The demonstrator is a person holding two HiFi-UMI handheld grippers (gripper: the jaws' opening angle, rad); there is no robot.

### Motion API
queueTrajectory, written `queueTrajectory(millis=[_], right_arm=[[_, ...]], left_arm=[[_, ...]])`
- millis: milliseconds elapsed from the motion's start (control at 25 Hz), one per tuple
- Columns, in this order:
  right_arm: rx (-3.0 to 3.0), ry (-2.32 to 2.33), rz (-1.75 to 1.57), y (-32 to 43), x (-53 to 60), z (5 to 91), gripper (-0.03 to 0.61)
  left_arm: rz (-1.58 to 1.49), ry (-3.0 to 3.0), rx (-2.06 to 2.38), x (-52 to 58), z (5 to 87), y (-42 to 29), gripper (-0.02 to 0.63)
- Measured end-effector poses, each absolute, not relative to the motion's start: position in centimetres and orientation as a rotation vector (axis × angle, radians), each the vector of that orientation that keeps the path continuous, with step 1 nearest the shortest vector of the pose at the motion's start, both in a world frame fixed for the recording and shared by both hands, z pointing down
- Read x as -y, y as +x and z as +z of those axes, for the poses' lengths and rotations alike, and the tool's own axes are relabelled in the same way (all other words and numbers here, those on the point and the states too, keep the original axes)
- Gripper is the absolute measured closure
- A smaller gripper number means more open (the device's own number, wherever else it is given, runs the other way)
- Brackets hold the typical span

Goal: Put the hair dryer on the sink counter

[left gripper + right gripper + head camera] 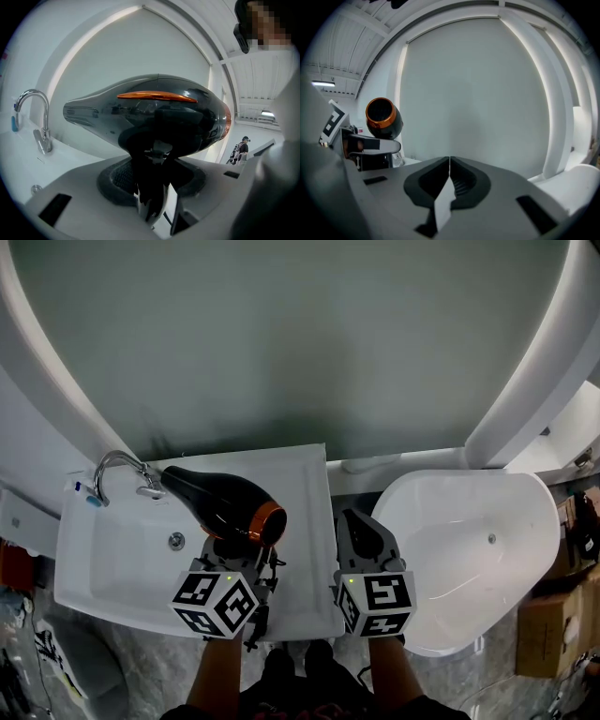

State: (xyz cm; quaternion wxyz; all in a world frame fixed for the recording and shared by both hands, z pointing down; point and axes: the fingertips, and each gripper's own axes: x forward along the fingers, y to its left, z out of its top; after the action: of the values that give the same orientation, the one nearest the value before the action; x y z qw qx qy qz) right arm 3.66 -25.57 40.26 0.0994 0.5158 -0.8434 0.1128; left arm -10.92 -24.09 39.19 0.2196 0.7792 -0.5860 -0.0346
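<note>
Hair dryer (223,503) in left claw (153,161)

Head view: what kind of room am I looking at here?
Likely a bathroom, perhaps a showroom mock-up: a white sink counter with a chrome faucet, and a white bathtub right beside it.

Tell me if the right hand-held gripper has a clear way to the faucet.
Probably not: the hair dryer, gripped in the left hand-held gripper, hangs between the right hand-held gripper and the faucet.
</note>
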Motion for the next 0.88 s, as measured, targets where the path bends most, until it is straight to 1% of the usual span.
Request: queueTrajectory(millis=[360,880], right_arm=[[2.469,1.501,0.389,3.5,29.4,42.6,0.557],[2.412,1.401,0.528,1.7,32.0,47.5,0.557]], left_arm=[[-0.055,2.078,1.602,27.8,42.7,-11.1,0.437],[0.103,1.959,1.598,31.5,48.7,-11.5,0.437]])
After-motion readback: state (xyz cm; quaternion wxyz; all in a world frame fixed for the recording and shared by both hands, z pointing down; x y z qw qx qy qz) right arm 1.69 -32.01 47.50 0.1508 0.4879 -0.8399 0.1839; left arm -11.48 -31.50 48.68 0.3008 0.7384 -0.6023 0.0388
